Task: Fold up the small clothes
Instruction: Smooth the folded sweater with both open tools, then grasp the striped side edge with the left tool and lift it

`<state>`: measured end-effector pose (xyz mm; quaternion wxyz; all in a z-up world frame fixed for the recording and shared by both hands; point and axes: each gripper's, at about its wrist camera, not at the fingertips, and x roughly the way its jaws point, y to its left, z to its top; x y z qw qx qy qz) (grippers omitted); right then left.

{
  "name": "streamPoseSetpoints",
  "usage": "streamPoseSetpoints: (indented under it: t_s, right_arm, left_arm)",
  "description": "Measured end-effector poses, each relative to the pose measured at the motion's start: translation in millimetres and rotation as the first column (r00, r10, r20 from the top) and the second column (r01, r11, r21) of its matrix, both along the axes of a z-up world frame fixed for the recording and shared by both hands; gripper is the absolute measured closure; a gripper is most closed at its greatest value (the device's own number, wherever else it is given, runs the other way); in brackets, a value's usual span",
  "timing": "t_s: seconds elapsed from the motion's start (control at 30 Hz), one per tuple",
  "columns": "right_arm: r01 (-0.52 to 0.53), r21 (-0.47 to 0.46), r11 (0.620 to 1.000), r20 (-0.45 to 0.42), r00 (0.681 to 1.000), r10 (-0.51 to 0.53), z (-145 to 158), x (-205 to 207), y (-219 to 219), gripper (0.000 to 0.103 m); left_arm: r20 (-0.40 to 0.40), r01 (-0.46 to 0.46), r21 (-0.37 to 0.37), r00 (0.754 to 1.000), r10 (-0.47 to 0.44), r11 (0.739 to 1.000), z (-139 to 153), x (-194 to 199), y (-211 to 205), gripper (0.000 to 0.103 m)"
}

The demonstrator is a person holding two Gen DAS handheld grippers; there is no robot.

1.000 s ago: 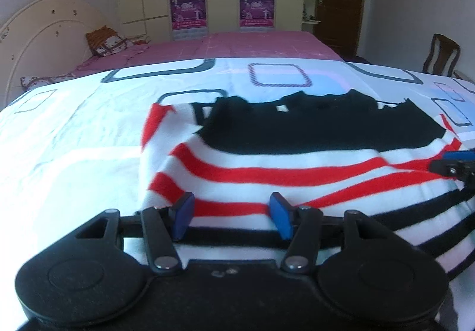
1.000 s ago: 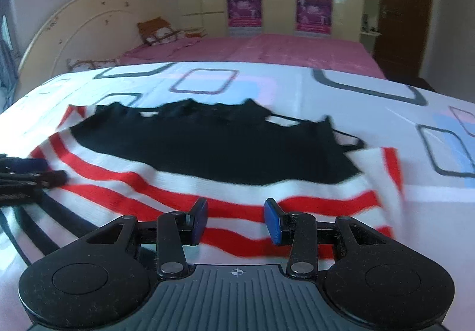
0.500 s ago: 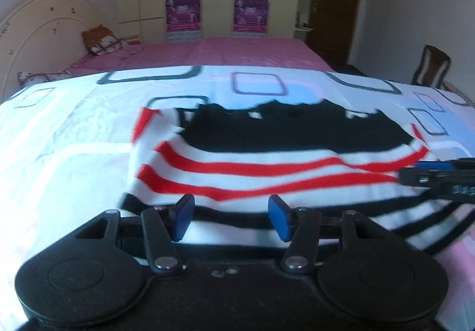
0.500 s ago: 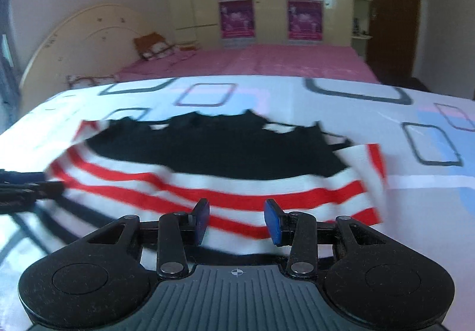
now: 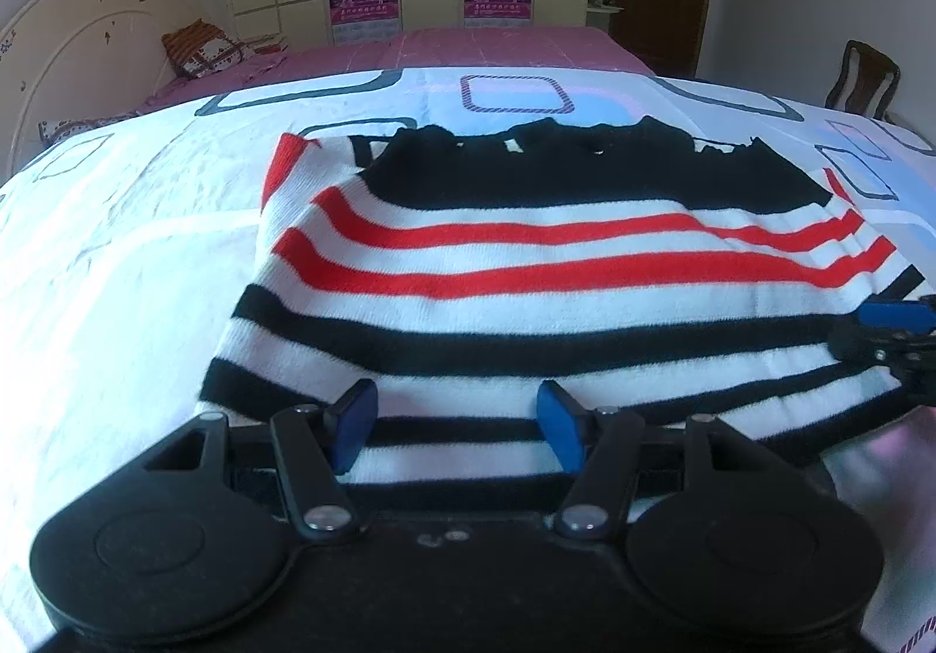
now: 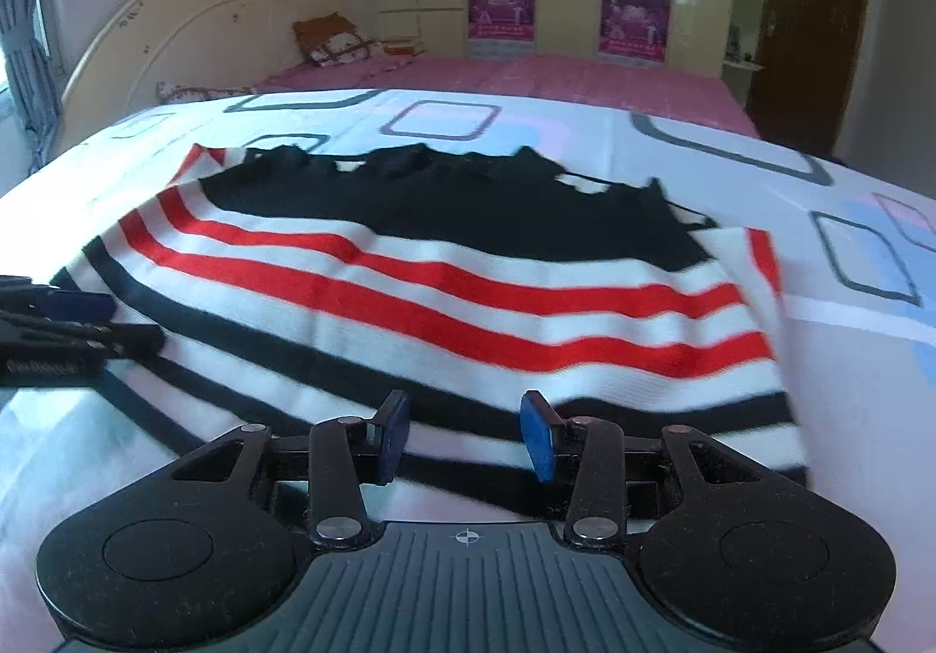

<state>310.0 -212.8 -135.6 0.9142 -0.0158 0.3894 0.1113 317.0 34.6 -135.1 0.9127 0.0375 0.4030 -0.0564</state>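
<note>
Striped sweater (image 5: pixel 556 278) lies flat on the patterned bedsheet (image 5: pixel 117 255), near hem between the pads of both tools, left gripper (image 5: pixel 456 428) opening and right gripper (image 6: pixel 465 436) apart, neither pinching cloth, so I'd grab both hem corners level before folding.

the sweater (image 5: pixel 550 267) is black across its far part, then white with two red stripes, then white with black stripes toward the near hem; one sleeve edge shows a red band. the bedsheet (image 5: pixel 117 255) under it is white, printed with rounded squares outlined in grey and purple, plus pale blue and pink patches. the left gripper (image 5: pixel 456 428) and the right gripper (image 6: pixel 465 433) are black with blue pads. the bedspread (image 6: pixel 585 76) beyond is pink.
</note>
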Motion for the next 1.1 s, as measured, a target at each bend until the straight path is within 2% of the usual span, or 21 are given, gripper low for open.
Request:
streamPoseSetpoints:
  t_s: [0.13, 0.27, 0.33, 0.47, 0.53, 0.57, 0.63, 0.73, 0.9, 1.0, 1.03, 1.1]
  right_arm:
    - [-0.004, -0.031, 1.000, 0.002, 1.000, 0.004, 0, -10, 0, 0.062]
    - [0.051, 0.011, 0.999, -0.022, 0.998, -0.051, -2, -15, -7, 0.062]
    - [0.036, -0.028, 0.999, -0.027, 0.999, -0.036, 1, -16, -2, 0.062]
    - [0.083, -0.031, 0.996, 0.024, 0.996, -0.083, 18, -21, -8, 0.062]
    - [0.111, -0.051, 0.993, -0.027, 0.993, -0.113, 7, -17, -15, 0.062]
    - [0.132, -0.023, 0.991, -0.053, 0.990, -0.133, 1, -16, -21, 0.062]
    - [0.150, 0.011, 0.989, -0.065, 0.987, -0.149, 0, -16, -27, 0.062]
    - [0.146, -0.022, 0.989, -0.053, 0.988, -0.147, 10, -16, -20, 0.062]
    - [0.120, 0.050, 0.992, -0.026, 0.993, -0.118, 28, -18, -8, 0.062]
    - [0.105, 0.077, 0.991, -0.031, 0.994, -0.103, 30, -14, 3, 0.062]
    - [0.103, 0.095, 0.990, -0.034, 0.994, -0.100, 30, -13, 6, 0.062]
    - [0.095, 0.117, 0.989, -0.039, 0.995, -0.091, 31, -10, 11, 0.062]
  left_arm:
    - [-0.005, -0.004, -0.004, 1.000, 0.004, 1.000, 1, -3, 6, 0.042]
    - [-0.011, -0.008, -0.018, 1.000, 0.008, 1.000, 1, -4, 11, 0.042]
    - [-0.015, -0.009, -0.025, 1.000, 0.009, 1.000, 2, -4, 13, 0.042]
    - [-0.028, -0.033, -0.051, 0.999, 0.031, 0.998, 8, -6, 19, 0.044]
    - [-0.032, -0.030, -0.054, 0.999, 0.028, 0.998, 7, -8, 22, 0.044]
    - [-0.033, -0.026, -0.051, 0.999, 0.024, 0.998, 6, -8, 23, 0.044]
    - [-0.036, -0.024, -0.058, 0.999, 0.022, 0.998, 5, -9, 26, 0.044]
    - [-0.053, -0.040, -0.085, 0.998, 0.036, 0.996, 9, -8, 30, 0.044]
    - [-0.124, -0.113, -0.213, 0.988, 0.088, 0.970, 19, -10, 48, 0.038]
    - [-0.167, -0.161, -0.284, 0.979, 0.116, 0.945, 22, -16, 59, 0.028]
    - [-0.189, -0.184, -0.300, 0.973, 0.131, 0.936, 22, -19, 63, 0.021]
    - [-0.230, -0.231, -0.329, 0.960, 0.160, 0.916, 20, -25, 71, 0.019]
